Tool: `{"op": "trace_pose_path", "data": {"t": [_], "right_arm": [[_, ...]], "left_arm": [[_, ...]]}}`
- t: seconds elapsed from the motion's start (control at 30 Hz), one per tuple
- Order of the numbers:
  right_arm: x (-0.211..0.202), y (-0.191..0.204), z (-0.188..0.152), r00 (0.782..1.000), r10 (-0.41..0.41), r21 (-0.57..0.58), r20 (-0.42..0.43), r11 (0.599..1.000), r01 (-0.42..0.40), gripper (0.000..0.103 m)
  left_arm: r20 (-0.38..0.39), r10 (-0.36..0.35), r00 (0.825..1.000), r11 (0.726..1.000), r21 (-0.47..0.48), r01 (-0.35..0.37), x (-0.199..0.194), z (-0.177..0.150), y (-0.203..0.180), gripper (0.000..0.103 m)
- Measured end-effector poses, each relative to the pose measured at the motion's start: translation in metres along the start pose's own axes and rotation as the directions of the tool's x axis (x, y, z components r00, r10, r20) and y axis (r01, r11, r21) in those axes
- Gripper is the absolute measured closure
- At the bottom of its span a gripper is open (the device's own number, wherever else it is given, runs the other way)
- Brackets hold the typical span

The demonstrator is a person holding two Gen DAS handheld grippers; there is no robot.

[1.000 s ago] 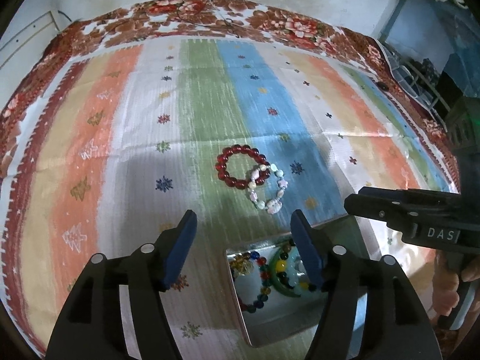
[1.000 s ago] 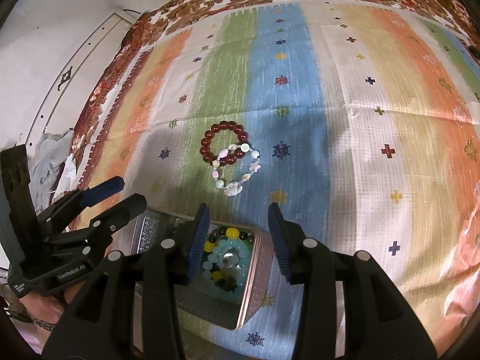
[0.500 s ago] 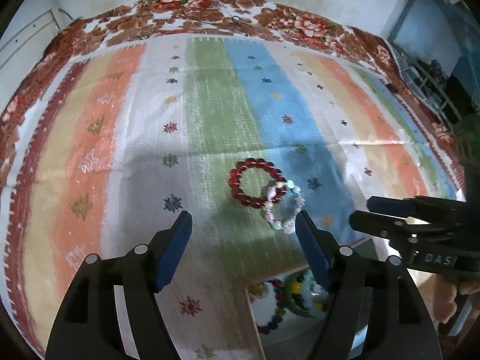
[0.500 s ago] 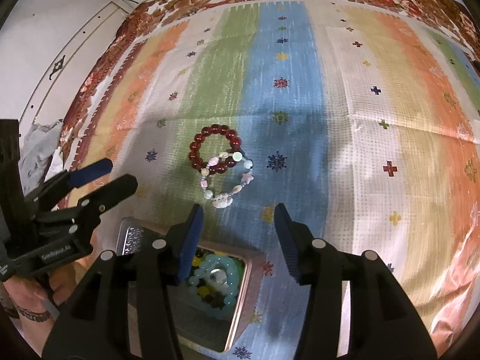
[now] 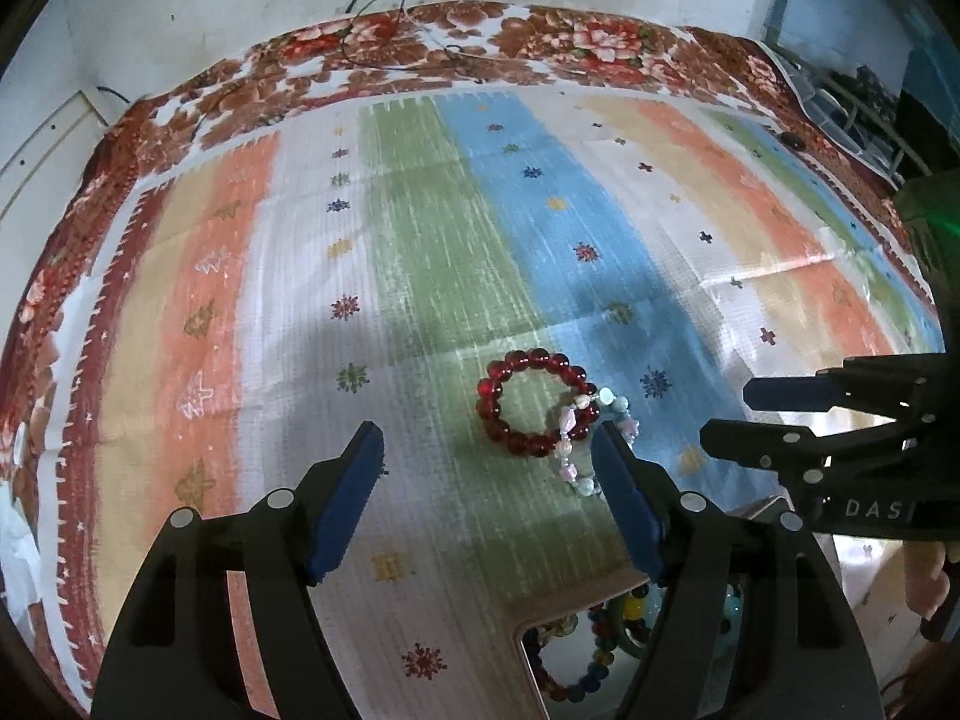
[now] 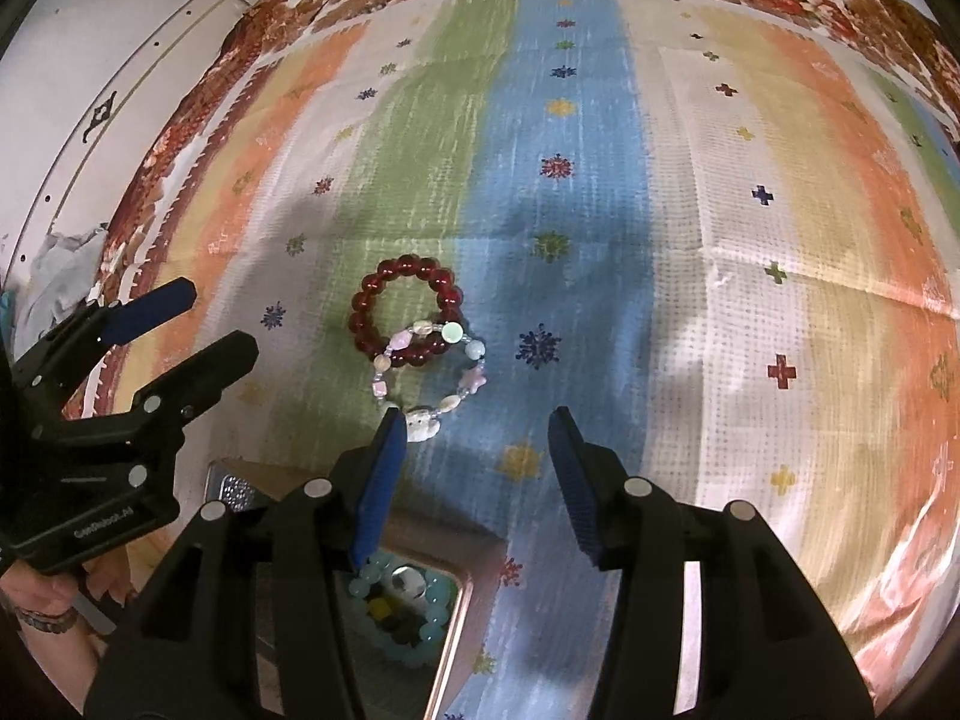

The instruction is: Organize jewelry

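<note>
The red bead bracelet (image 6: 407, 312) was lying flat on the striped cloth (image 6: 708, 192), mostly on the green stripe, and the pastel charm bracelet (image 6: 429, 375) overlapped its near edge, so the two were touching and a bit tangled-looking. The pastel one spilled over toward the blue stripe, with a chunky white charm at its near end. Just closer to me sat the metal tin (image 6: 465, 606) with a pale blue bead bracelet (image 6: 399, 612) and some darker mixed beads already inside it. My right gripper (image 6: 474, 468) was hovering over the tin's far edge with its fingers spread apart and nothing between them; the left finger lined up almost at that white charm. My left gripper (image 5: 486, 480) was also wide apart and empty, hanging above the cloth with the red bracelet showing between its fingers from that camera. The tin (image 5: 528, 654) peeked out at the bottom there, colourful beads visible inside.
</note>
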State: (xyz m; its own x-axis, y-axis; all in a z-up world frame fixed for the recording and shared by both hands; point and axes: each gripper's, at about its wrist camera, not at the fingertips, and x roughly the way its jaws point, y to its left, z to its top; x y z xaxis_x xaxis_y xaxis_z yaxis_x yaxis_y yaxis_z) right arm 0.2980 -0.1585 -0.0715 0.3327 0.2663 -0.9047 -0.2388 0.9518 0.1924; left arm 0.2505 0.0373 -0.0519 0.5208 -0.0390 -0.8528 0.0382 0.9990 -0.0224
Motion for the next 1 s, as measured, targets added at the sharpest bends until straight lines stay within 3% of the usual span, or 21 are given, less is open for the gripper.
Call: {"op": "trace_pose_path", "data": {"t": [0.23, 0.37, 0.47, 0.67, 1.0], "right_arm": [[0.014, -0.002, 0.011, 0.999, 0.002, -0.011, -0.034, 1.000, -0.003, 0.052], [0.024, -0.005, 0.013, 0.998, -0.007, -0.013, -0.056, 1.000, 0.006, 0.052], [0.026, -0.005, 0.014, 0.998, -0.008, -0.017, -0.060, 1.000, 0.007, 0.052], [0.041, -0.012, 0.021, 0.996, -0.001, 0.008, -0.094, 1.000, 0.002, 0.052], [0.064, 0.000, 0.029, 0.990, -0.003, -0.044, -0.144, 0.999, -0.003, 0.057]], "left_arm": [[-0.047, -0.068, 0.997, 0.996, -0.069, 0.064, 0.017, 0.006, 0.011, 0.031], [-0.074, -0.019, 0.997, 0.998, -0.060, 0.015, 0.035, 0.010, 0.015, 0.031], [-0.102, -0.030, 0.994, 0.997, -0.070, 0.023, 0.045, 0.012, 0.018, 0.032], [-0.140, -0.112, 0.984, 0.988, -0.119, 0.095, 0.060, 0.019, 0.021, 0.033], [-0.205, -0.103, 0.973, 0.988, -0.137, 0.076, 0.088, 0.021, 0.028, 0.050]]}}
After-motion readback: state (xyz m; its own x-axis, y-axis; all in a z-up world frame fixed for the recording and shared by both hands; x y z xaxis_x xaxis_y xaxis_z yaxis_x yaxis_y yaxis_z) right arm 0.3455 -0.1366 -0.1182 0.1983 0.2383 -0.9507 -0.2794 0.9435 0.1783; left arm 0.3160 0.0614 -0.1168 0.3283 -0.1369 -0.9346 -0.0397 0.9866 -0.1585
